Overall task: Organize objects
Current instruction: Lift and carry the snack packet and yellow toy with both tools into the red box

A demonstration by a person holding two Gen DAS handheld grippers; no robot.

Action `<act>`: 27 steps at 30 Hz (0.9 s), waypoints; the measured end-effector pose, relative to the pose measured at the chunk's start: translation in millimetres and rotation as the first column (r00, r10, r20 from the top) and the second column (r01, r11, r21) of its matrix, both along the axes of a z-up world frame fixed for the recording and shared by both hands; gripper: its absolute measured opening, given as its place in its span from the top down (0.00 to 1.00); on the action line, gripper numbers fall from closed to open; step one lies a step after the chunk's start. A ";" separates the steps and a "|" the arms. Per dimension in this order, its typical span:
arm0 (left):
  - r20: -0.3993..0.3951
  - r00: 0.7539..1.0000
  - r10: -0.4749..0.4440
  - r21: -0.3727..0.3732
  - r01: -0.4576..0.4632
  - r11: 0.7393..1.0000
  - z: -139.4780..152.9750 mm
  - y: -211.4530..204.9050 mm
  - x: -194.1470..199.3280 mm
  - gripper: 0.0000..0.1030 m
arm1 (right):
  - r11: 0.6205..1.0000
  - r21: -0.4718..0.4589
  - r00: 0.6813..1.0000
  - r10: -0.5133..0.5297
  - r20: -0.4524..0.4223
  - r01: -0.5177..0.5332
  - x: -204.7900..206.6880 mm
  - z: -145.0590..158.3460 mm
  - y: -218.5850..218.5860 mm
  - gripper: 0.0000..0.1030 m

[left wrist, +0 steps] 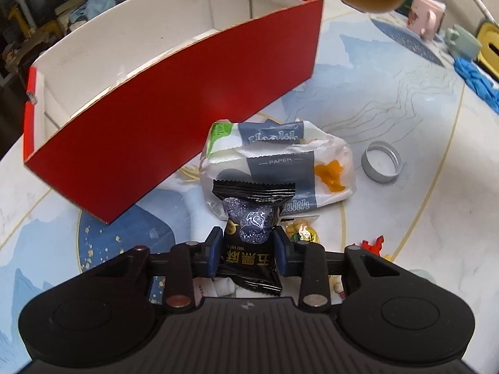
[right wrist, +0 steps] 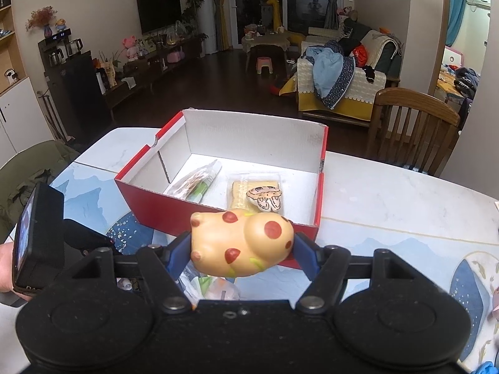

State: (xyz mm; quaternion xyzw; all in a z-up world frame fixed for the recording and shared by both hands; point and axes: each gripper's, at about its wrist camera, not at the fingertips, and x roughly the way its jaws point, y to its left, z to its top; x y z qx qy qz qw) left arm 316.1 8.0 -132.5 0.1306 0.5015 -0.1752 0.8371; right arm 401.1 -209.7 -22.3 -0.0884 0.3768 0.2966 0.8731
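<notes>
The left gripper [left wrist: 248, 249] is clenched on a black snack packet [left wrist: 249, 240], its blue pads pressing the packet's sides low over the counter [left wrist: 405, 218]. The right gripper [right wrist: 240, 249] grasps a spotted toy [right wrist: 241, 243] and holds it just before the near wall of the red box [right wrist: 149, 205].

The step in hand looks like carrying both pieces into the box. For the packet, the lift should go straight up first, since it sits against a tissue pack [left wrist: 277, 162] and a yellow candy [left wrist: 301, 232] lies just beside the right pad; a sideways drag would likely disturb both. The crinkly wrapper may slip, so the grip should stay firm.

The box's red wall stands tall between the left gripper and the interior, so the packet must clear that edge before moving across. Inside, a clear sachet [right wrist: 195, 184] and a wrapped biscuit [right wrist: 259, 193] lie at the near middle; the floor at the far right is open. A metal cap [left wrist: 382, 166] sits well apart on the counter, out of the path.
</notes>
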 end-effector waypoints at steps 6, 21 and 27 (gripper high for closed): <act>0.050 0.990 0.134 -0.099 -0.129 0.987 15.6 17.6 -4.3 0.70 | 1.000 -0.001 1.000 0.011 0.010 -0.011 -0.8 2.7 1.3 0.33; 0.153 0.949 0.275 -0.302 -0.220 0.928 108.9 41.3 2.0 0.70 | 0.999 0.005 0.998 0.032 0.049 -0.032 12.6 15.3 11.1 0.33; 0.187 0.939 0.289 -0.276 -0.232 0.933 129.1 39.6 27.1 0.70 | 0.999 0.001 0.997 0.034 0.069 -0.035 28.7 16.6 23.7 0.33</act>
